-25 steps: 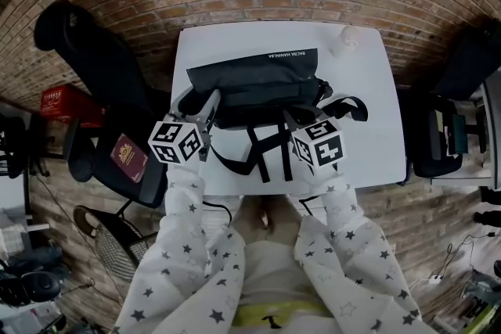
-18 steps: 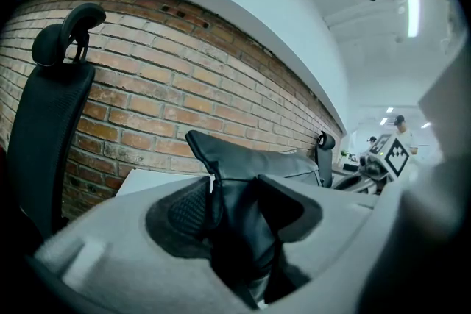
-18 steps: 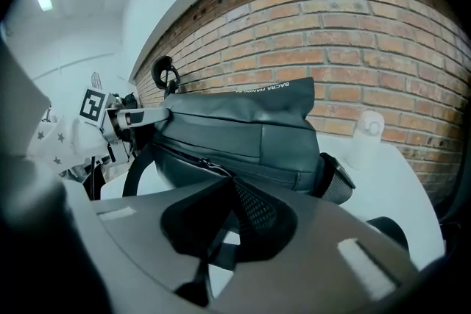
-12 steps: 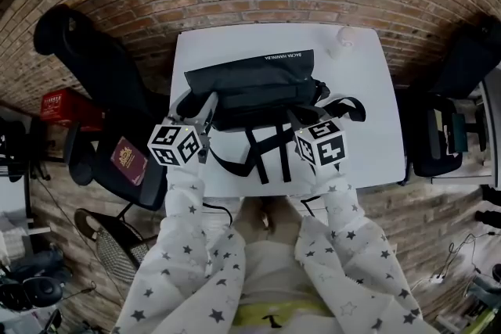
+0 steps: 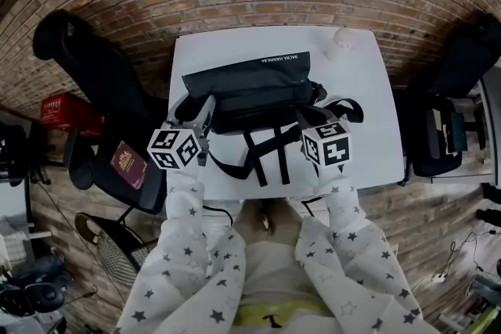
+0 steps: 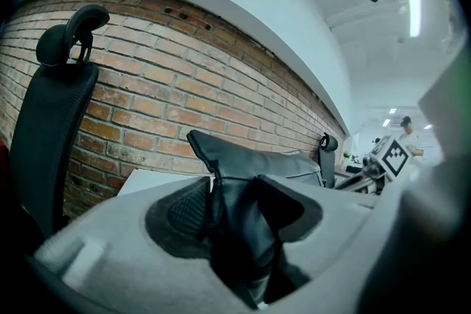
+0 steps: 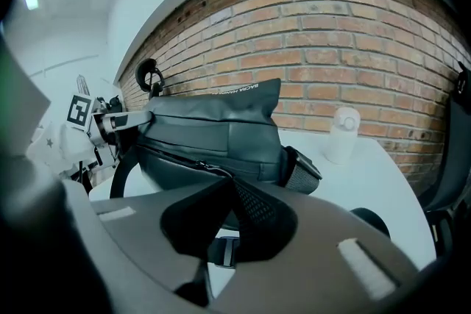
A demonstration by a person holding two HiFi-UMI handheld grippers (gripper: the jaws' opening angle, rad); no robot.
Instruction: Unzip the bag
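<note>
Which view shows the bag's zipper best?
Right gripper view: the zipper runs across the bag's front to the jaws. Head view shows the bag from above, zipper indistinct. Left gripper view shows only its pinched end.

A short line of white capitals (image 5: 282, 59) runs along the dark bag's (image 5: 250, 86) upper edge at mid-frame, too small to read, and the red box's (image 5: 70, 115) white lettering at far left is equally illegible.

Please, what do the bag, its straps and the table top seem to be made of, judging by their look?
Bag: likely coated fabric or imitation leather; dark grey, smooth, faint sheen, soft folds.
Straps: probably woven webbing; flat, black, matt bands.
Table: perhaps laminate or painted board; white, even, matt, no grain visible.
</note>
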